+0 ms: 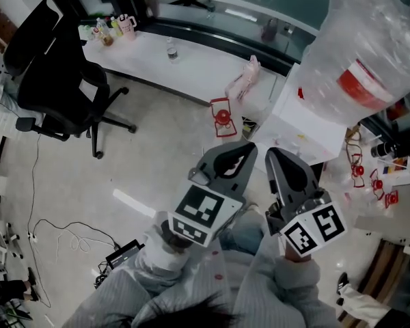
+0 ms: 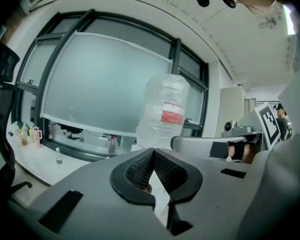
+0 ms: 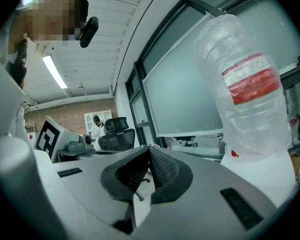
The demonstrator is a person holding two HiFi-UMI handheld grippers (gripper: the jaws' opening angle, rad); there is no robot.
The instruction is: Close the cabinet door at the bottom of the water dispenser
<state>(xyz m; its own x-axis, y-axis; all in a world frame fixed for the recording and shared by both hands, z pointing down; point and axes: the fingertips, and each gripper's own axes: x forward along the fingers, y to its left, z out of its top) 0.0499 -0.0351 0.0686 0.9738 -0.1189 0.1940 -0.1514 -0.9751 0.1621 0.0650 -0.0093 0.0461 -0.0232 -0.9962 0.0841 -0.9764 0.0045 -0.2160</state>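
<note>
Open floor [image 1: 123, 176] spreads left, bounded by the far desk [image 1: 191, 63] and office chair [image 1: 55, 80]. Water dispenser [image 1: 307, 128], bottle [image 1: 369, 46] on top, stands right, just beyond the jaws; its cabinet door is hidden. Left gripper [image 1: 248, 147] and right gripper [image 1: 270, 153]: jaws closed, empty.

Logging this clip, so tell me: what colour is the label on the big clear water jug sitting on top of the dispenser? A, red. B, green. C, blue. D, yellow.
A: the water jug carries a red label, and it shows red in both gripper views as well.
</note>
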